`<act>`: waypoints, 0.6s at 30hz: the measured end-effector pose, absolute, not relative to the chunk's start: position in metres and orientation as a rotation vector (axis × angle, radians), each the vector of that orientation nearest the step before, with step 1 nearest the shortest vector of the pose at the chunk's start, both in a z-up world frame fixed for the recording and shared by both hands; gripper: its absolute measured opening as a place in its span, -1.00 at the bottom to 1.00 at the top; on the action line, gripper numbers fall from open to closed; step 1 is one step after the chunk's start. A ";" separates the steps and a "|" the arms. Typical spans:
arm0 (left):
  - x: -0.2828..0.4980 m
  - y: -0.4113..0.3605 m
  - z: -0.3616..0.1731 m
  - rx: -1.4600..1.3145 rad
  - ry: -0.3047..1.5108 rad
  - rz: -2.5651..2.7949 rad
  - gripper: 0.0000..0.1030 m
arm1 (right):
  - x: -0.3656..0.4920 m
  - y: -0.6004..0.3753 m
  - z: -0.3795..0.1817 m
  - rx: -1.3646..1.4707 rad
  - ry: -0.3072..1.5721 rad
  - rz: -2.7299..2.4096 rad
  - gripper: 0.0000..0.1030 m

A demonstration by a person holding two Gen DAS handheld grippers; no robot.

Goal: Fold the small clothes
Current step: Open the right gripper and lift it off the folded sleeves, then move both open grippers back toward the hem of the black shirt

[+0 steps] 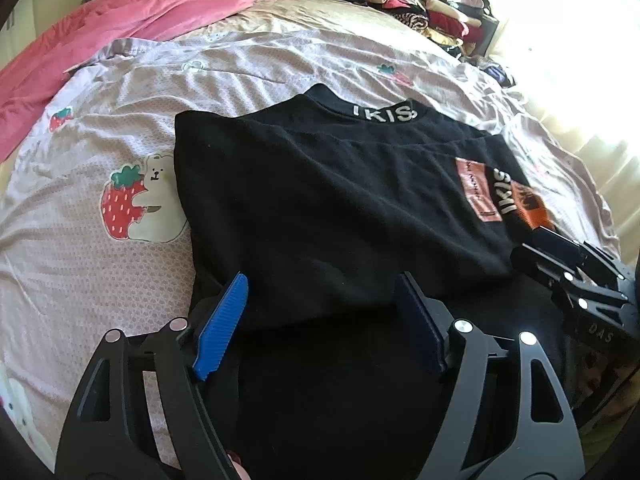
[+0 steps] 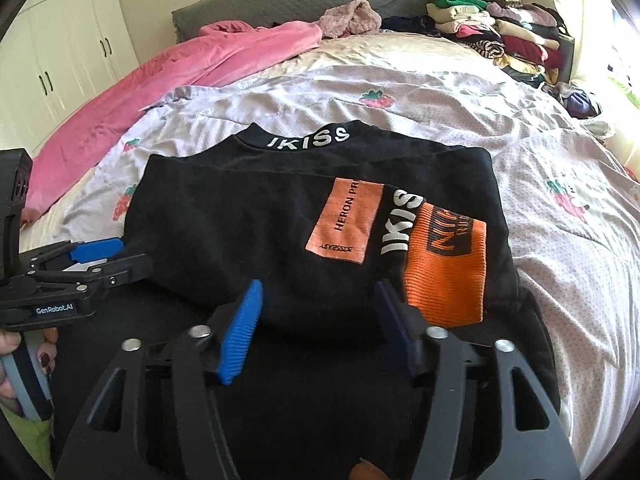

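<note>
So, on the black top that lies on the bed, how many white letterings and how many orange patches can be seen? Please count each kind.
On the black top:
White "IKISS" letterings: 2 (collar, sleeve)
Orange patches: 2 (flat label, ribbed cuff)
Total: 4

Each wrist camera looks forward and down along its own fingers, close over the bed [image 1: 120, 280]. Both views share the black top [image 1: 320, 200] and the clothes pile [image 2: 500, 36] beyond.
</note>
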State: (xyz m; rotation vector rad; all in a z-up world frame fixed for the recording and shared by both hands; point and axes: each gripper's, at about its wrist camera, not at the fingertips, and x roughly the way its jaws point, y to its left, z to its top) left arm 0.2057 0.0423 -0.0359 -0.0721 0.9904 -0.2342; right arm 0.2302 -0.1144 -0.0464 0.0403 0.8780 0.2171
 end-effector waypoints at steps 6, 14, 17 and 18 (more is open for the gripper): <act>0.200 0.043 -0.025 -0.090 0.969 -0.244 0.56 | 0.224 -0.117 -0.036 0.054 0.852 0.217 0.60; 0.192 0.042 -0.010 -0.070 0.921 -0.209 0.81 | 0.216 -0.123 -0.025 0.076 0.830 0.218 0.74; 0.189 0.044 -0.003 -0.067 0.902 -0.207 0.81 | 0.214 -0.125 -0.021 0.079 0.823 0.214 0.75; 0.188 0.044 -0.002 -0.068 0.899 -0.207 0.81 | 0.213 -0.127 -0.019 0.083 0.823 0.214 0.75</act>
